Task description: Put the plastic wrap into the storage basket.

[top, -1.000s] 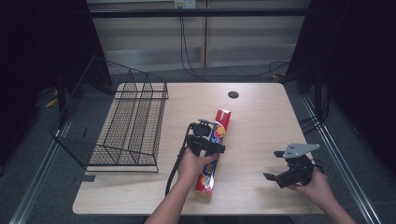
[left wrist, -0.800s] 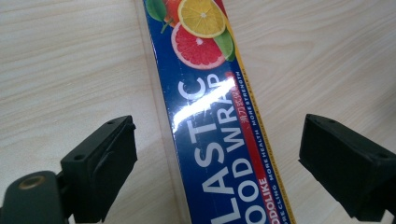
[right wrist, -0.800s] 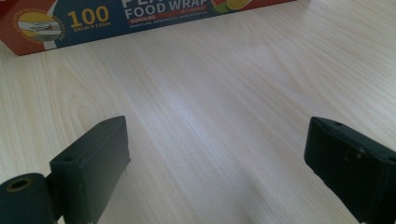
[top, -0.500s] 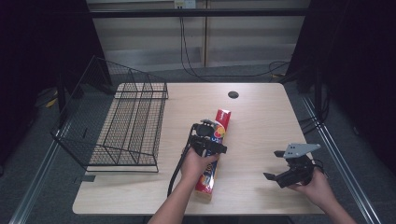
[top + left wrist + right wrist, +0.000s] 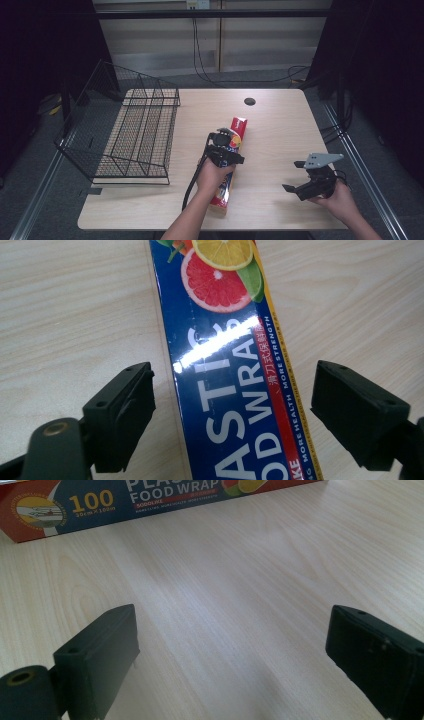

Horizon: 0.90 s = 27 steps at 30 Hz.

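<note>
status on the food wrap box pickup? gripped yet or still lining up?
Done: the left gripper sits over the food wrap box, one jaw on each side. In hand: its jaws have just been closing, but gaps still show beside the box, so no grip yet. Left: clamp and lift; the box still lies flat on the table. The wire basket holds nothing. The right gripper is open over bare wood.

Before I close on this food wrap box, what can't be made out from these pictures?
- Food wrap box: the left gripper view's top and bottom edges cut off both ends.
- Same box, high view: the left gripper and hand cover its middle, so jaw contact is unclear there.
- Box in the right gripper view: the top edge cuts it off.
- Wire basket: contents are too small to tell.
</note>
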Each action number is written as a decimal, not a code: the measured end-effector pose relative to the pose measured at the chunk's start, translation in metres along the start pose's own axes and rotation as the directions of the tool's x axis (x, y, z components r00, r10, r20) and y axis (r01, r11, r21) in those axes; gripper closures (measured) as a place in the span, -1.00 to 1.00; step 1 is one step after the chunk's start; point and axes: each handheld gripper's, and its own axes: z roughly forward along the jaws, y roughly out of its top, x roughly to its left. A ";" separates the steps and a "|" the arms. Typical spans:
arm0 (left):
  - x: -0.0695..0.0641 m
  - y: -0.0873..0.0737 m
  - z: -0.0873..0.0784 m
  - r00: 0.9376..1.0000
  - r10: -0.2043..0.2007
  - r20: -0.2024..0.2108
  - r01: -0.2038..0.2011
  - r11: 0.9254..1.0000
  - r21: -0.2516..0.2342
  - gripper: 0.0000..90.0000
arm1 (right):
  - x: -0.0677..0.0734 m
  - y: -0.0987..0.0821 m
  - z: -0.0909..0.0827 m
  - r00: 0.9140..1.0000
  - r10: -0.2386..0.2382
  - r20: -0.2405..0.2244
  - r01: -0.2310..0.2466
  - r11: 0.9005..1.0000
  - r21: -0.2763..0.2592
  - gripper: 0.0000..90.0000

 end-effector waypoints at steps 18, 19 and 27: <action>0.002 0.001 0.011 1.000 -0.018 0.007 0.018 0.998 0.057 -0.39 | -0.001 0.000 -0.003 1.000 0.011 0.006 -0.011 1.000 -0.011 -0.84; 0.003 0.001 0.011 1.000 -0.023 0.009 0.023 0.998 0.064 -0.38 | -0.001 0.000 -0.003 1.000 0.009 0.007 -0.009 1.000 -0.012 -0.84; 0.003 0.003 0.013 0.999 -0.044 0.009 0.043 0.996 0.081 -0.35 | -0.001 0.000 -0.003 1.000 0.006 0.008 -0.006 1.000 -0.013 -0.84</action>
